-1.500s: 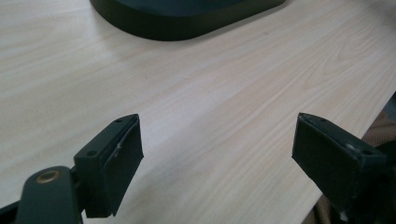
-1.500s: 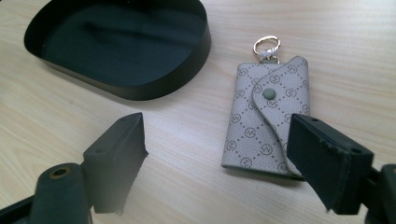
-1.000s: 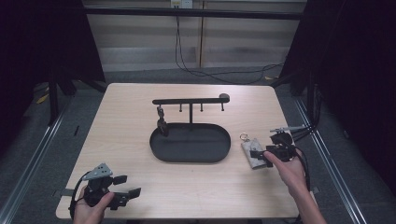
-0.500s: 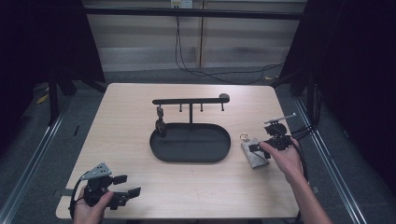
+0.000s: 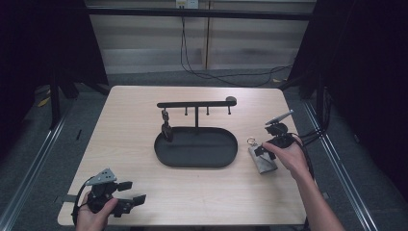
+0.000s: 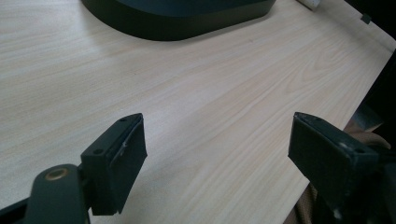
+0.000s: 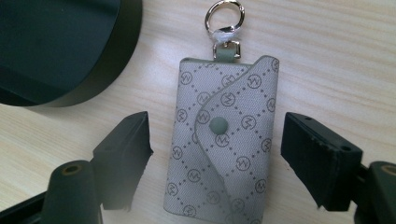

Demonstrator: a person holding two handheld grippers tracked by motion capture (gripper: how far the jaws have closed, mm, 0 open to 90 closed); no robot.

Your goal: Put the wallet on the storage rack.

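A: Where does the right gripper (image 7: pixel 215 154) stand?

B: Its jaws are apart, one on each long side of the grey key pouch (image 7: pixel 222 140), which lies flat on the tabletop (image 7: pixel 336 56) between them. They have just been closing in a little, but neither pad presses on the fabric yet; a gap shows on both sides.

A: How would you take it well?

B: I'd settle the jaws lower so the pads meet the pouch's side edges about level with the snap button (image 7: pixel 217 124), then close evenly. It is soft and flat, so a grip set too high would likely slide over the flap.

A: And the metal ring (image 7: pixel 224 14)?

B: It points ahead of the jaws, free of them. Best leave it clear, since it looks meant for one of the hooks on the black stand (image 5: pixel 196 103).

A: Room to move?

B: The black tray (image 7: pixel 60 51) sits just off the left jaw, so avoid drifting that way. Beyond the right jaw the tabletop is bare, though its edge is near.

A: The left gripper (image 5: pixel 126 199)?

B: Open, holding nothing, resting near the front tabletop edge, well apart from all this.
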